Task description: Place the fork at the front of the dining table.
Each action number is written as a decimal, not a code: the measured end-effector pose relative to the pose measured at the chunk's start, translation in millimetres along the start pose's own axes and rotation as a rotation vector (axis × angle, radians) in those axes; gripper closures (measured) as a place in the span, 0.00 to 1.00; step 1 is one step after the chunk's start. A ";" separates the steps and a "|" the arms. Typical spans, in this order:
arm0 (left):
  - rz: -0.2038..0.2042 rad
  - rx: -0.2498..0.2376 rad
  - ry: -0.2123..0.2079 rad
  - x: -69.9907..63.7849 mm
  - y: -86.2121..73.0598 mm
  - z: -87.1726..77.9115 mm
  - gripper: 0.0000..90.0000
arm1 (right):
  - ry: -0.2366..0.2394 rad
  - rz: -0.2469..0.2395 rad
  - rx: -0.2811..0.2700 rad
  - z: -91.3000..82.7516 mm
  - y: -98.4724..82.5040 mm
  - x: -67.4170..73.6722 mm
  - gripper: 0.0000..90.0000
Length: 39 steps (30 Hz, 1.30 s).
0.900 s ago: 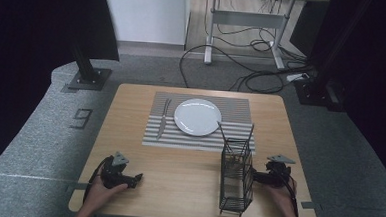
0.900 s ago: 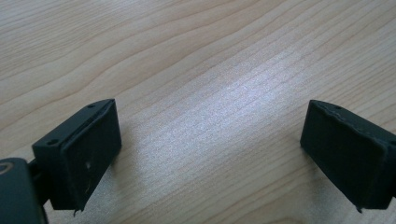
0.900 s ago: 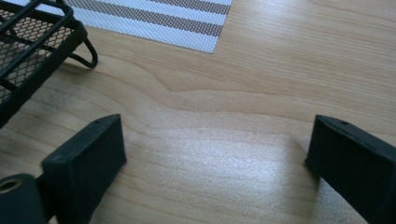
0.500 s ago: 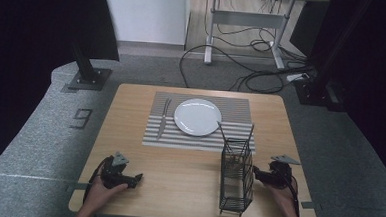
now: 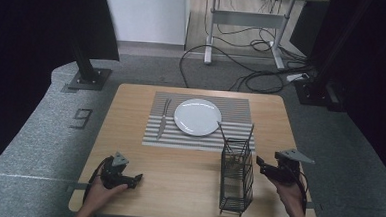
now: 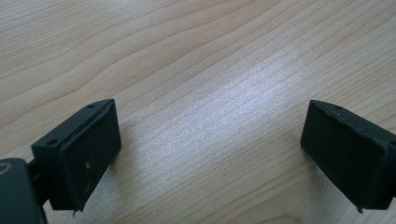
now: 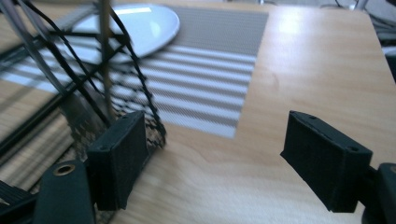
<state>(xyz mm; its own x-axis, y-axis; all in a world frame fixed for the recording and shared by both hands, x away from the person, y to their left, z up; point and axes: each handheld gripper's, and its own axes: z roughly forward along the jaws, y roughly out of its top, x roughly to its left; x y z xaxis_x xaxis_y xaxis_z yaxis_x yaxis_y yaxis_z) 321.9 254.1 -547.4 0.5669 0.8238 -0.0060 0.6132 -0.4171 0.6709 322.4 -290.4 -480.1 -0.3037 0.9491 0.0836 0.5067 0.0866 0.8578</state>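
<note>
A black wire cutlery basket [image 5: 236, 177] stands at the front right of the wooden table [image 5: 177, 173], with thin handles [image 5: 222, 131] sticking up out of it. My right gripper [image 5: 261, 163] hovers just right of the basket, open and empty. In the right gripper view its left jaw sits close beside the basket's lower corner [image 7: 140, 116], and I cannot tell whether they touch. My left gripper [image 5: 136, 178] rests at the front left, open over bare wood [image 6: 210, 93]. A white plate [image 5: 197, 117] lies on a striped placemat [image 5: 231, 110].
A silver piece of cutlery [image 5: 163, 118] lies on the placemat left of the plate. The plate [image 7: 135, 23] and the placemat [image 7: 205, 88] lie beyond the basket in the right gripper view. Cables and a desk frame [image 5: 245, 21] are on the floor behind the table.
The right gripper has shifted slightly beside the basket. The left gripper has kept still.
</note>
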 end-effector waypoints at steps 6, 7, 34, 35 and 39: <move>0.004 0.000 -0.002 0.3 0.3 0.3 0.05 | 0.039 -0.013 -0.046 -1.5 15.5 10.5 0.28; 0.003 0.000 -0.003 0.3 0.3 0.3 0.05 | 0.048 -0.016 -0.061 -2.3 17.8 12.0 0.28; 0.000 0.001 -0.001 0.0 0.2 0.2 0.05 | 0.139 -0.024 -0.082 16.6 56.1 33.3 0.44; -0.002 -0.001 0.000 -0.2 0.1 0.3 0.05 | 0.129 -0.021 -0.083 18.4 59.4 35.1 0.45; 0.000 0.000 0.000 -0.1 0.1 0.2 0.05 | 0.122 -0.027 -0.090 20.4 63.0 37.8 0.48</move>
<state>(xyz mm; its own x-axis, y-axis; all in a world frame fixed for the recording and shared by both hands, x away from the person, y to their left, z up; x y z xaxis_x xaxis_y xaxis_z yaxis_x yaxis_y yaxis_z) 322.0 253.9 -547.4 0.5669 0.8238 -0.0063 0.6133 -0.4169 0.6708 359.4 -243.0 -433.2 -0.4147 0.9025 0.1161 0.4241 0.0788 0.9022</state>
